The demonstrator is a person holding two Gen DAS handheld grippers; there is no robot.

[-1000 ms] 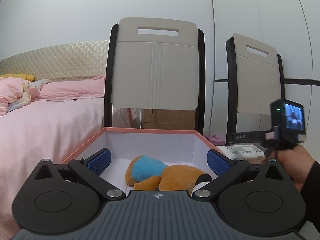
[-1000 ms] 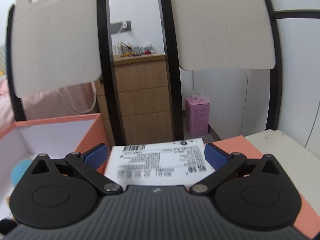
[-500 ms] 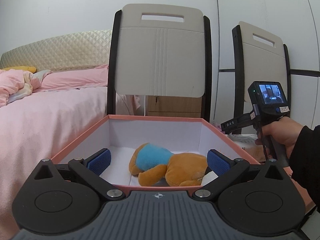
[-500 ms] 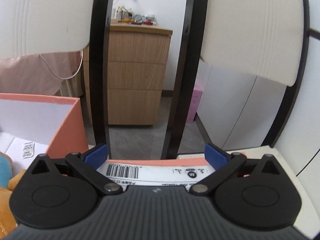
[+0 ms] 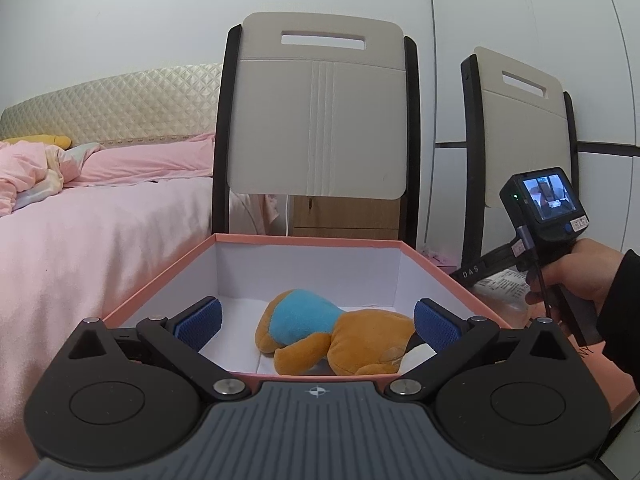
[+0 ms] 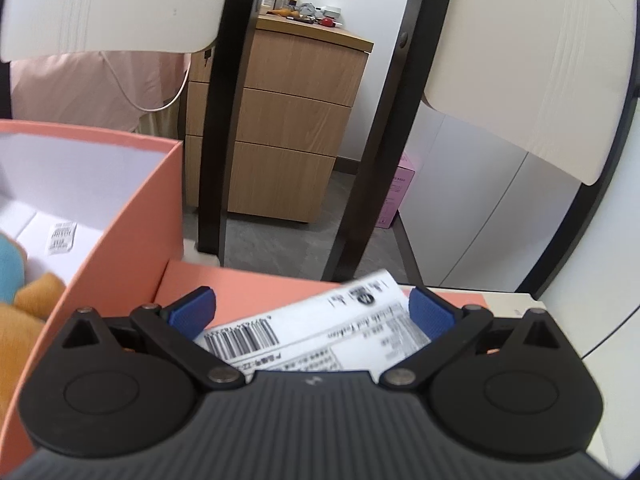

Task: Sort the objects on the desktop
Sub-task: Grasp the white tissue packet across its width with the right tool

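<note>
The left hand-held gripper (image 5: 316,320) hovers with its fingers spread apart over the near rim of an open pink box (image 5: 308,240), where an orange plush toy (image 5: 332,336) in a blue top lies on the white floor. Only this view shows the bed (image 5: 100,220), the person's hand (image 5: 576,272) and the other tool's screen. The right hand-held gripper (image 6: 312,312), fingers apart and gripping nothing, hangs over a white labelled package (image 6: 320,340) lying on a flat pink panel beside the box; its view alone shows the wooden drawers (image 6: 276,128).
</note>
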